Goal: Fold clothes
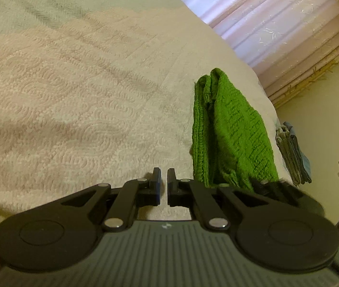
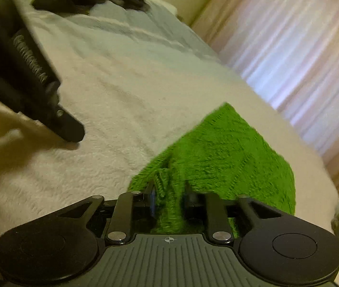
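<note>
At the bottom of the right wrist view, the right tongs (image 2: 169,203) stood parted astride the near edge of the green knit sweater (image 2: 217,162), though blur hid whether the pads still pressed it. The left tongs (image 1: 164,184) were clenched on nothing above the bed (image 1: 85,107). Folded at the frame's centre-right, the sweater looked soft, thick and light, best pinched through its stacked edges.

Dim warm indoor light – daylight glows through the curtains (image 1: 277,24), slightly blown out. Left wrist view sharp, soft shadows on the bedspread (image 1: 73,83). Right wrist view motion-blurred throughout – green knit (image 2: 229,155) smeared. Fisheye bending and dark corners in both.
</note>
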Available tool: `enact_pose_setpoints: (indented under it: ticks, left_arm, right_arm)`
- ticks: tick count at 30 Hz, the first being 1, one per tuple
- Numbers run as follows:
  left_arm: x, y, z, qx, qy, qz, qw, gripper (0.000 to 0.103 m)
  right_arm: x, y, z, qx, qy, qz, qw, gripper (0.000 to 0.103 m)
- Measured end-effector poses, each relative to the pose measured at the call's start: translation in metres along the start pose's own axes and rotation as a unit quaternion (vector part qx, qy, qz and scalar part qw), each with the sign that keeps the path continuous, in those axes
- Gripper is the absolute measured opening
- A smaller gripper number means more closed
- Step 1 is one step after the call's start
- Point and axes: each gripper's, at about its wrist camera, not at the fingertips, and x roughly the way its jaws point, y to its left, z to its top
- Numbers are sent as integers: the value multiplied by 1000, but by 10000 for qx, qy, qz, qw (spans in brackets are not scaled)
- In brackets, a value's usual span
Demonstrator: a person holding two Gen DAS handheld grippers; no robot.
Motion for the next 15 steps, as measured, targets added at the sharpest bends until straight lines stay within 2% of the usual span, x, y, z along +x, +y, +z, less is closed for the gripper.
enact_pose_setpoints:
  ticks: [1, 2, 3, 6, 7, 8, 9, 10, 11, 13, 15]
  left_arm:
    - [-1, 0, -1, -3, -1, 14, 10000, 1]
    - [-2, 0, -2, -30, -3, 20, 10000, 1]
    - [-2, 0, -2, -59, -5, 25, 10000, 1]
    - [-5, -1, -2, -89, -51, 1, 9999, 1]
    - [-6, -3, -2, -65, -70, -26, 10000, 1]
    - [-7, -5, -1, -40, -89, -53, 9999, 1]
    - [-8, -6, -1, -16, -100, -75, 9999, 1]
    - [-8, -8, 0, 7, -111, -96, 9999, 1]
    - [-9, -10, 1, 30, -122, -117, 9999, 2]
    - [-12, -13, 1, 49, -142, -154, 9998, 2]
    - [-15, -14, -1, 61, -153, -177, 9997, 2]
  right_arm:
    - [-7, -4, 2, 104, -72, -17, 9999, 66]
    - [-15, -13, 3, 322, -197, 57, 9993, 78]
    - [-23, -22, 4, 566, -337, 154, 9977, 83]
    - [-52, -59, -4, 1687, -440, 225, 9844, 83]
    - [-58, -75, -13, 2198, -448, 203, 9743, 82]
    - [-65, -92, -25, 2816, -418, 197, 9584, 82]
    - [-70, -114, -43, 3625, -289, 227, 9313, 82]
    - [-70, -133, -63, 4374, -134, 309, 8986, 82]
    - [-68, -148, -87, 5158, 39, 517, 8551, 82]
    - [-65, -170, -134, 6570, 319, 1007, 7464, 82]
    - [-59, -170, -174, 7665, 253, 1610, 6212, 82]
